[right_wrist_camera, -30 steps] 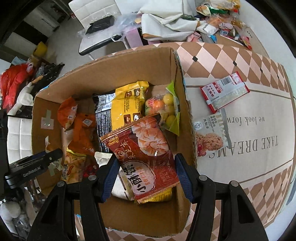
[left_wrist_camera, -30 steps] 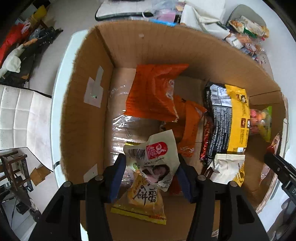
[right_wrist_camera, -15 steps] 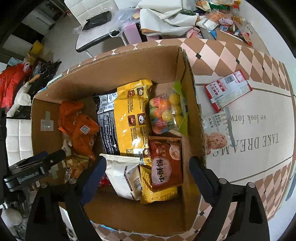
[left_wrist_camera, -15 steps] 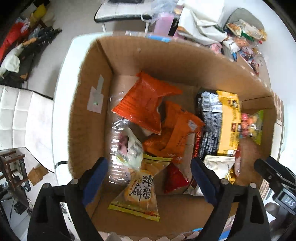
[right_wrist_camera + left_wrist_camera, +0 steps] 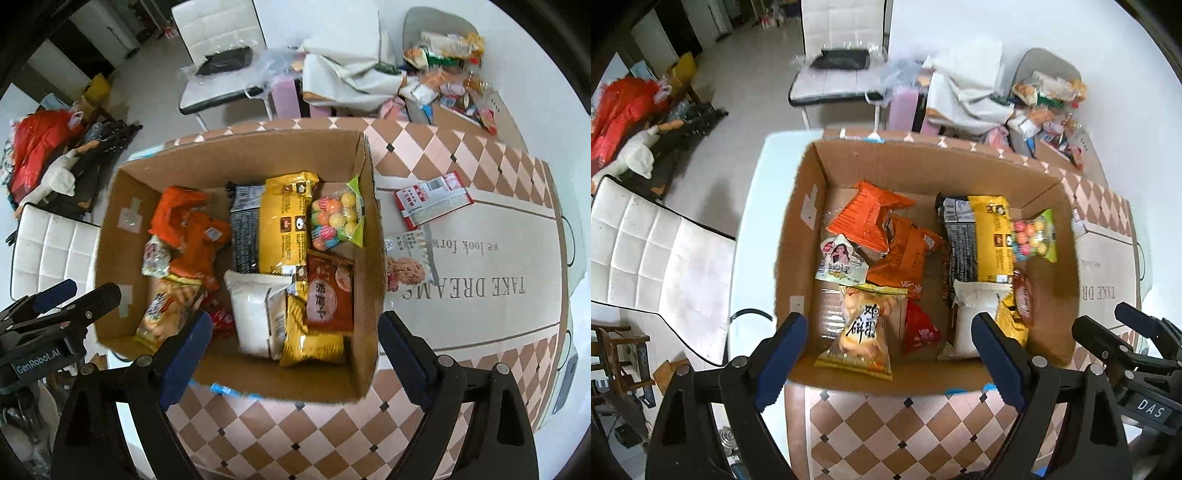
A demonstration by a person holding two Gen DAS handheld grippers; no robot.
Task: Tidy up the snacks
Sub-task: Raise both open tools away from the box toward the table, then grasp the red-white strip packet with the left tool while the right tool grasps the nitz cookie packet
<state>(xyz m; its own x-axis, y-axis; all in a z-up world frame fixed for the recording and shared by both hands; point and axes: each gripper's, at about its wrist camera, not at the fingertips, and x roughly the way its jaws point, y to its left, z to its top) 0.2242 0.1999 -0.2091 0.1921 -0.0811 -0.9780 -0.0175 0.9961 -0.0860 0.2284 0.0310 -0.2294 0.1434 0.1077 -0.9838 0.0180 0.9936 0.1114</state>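
Observation:
An open cardboard box (image 5: 798,236) (image 5: 110,229) on the checked tablecloth holds several snack packets. A small white packet with a portrait (image 5: 840,260) lies at its left beside orange bags (image 5: 875,218). A red-brown biscuit packet (image 5: 328,290) lies at its right, below a bag of coloured balls (image 5: 338,218). My left gripper (image 5: 886,360) hangs open and empty above the box's near edge. My right gripper (image 5: 291,354) is open and empty too, above the near right corner. Two packets, a red-and-white one (image 5: 432,199) and a cereal one (image 5: 406,262), lie on the cloth right of the box.
A pile of more snacks (image 5: 447,66) and a white cloth bag (image 5: 347,77) sit past the table's far edge. White chairs (image 5: 653,251) (image 5: 218,55) stand left and behind. The cloth (image 5: 480,332) right of the box carries printed words.
Both grippers opened and let go: the portrait packet dropped at the box's left, the red-brown packet at its right. Both then rose, so the box looks smaller.

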